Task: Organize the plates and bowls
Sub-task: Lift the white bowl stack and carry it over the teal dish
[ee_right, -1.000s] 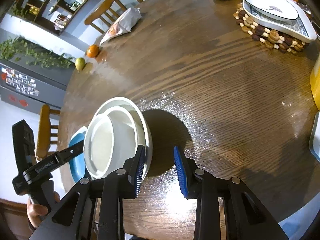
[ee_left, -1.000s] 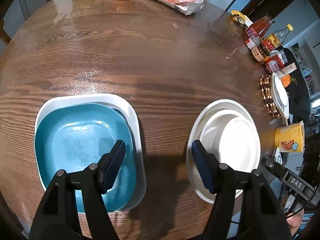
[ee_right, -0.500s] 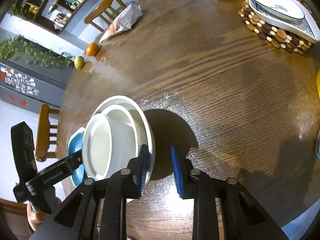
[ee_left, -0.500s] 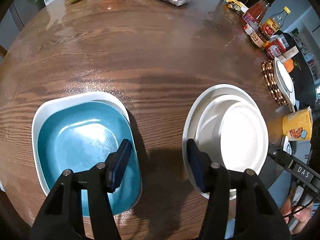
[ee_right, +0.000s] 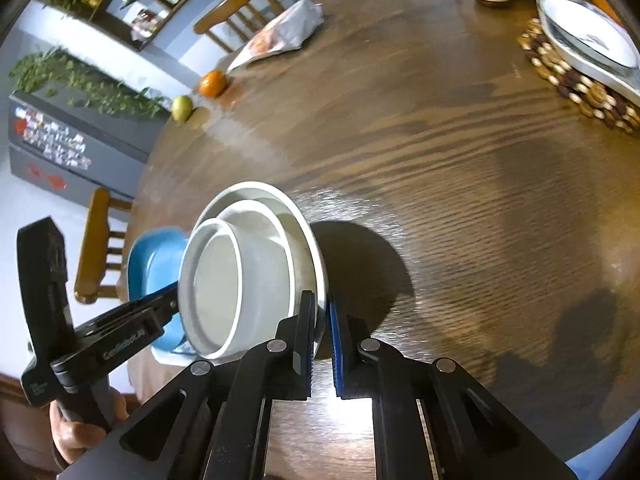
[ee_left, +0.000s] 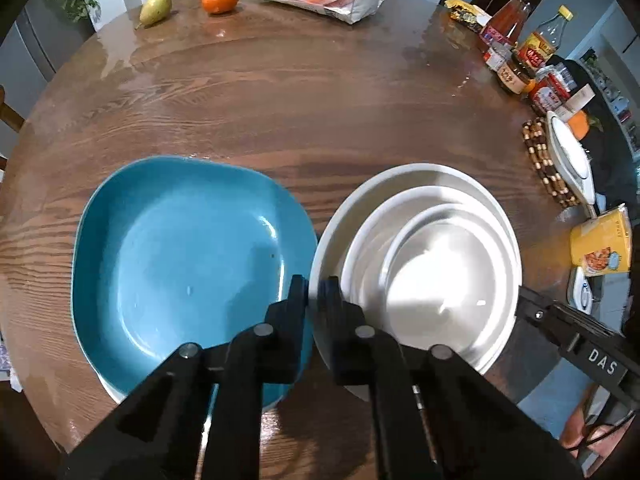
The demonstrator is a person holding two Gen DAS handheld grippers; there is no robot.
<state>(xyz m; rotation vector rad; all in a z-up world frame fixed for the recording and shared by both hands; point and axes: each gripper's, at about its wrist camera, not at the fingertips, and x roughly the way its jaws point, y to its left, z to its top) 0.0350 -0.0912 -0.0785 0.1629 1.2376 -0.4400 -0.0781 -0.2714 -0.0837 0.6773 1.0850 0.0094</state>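
On the bench, we have just been closing both tools, left (ee_left: pixel 318 294) and right (ee_right: pixel 320 316), clamping the white bowl stack's rim (ee_left: pixel 320 240); next, probably a level lift.

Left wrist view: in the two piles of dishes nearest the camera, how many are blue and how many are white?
Blue plate: 1
White round dishes, nested: 3
White dish under the blue one, only its edge showing: 1
Total: 5
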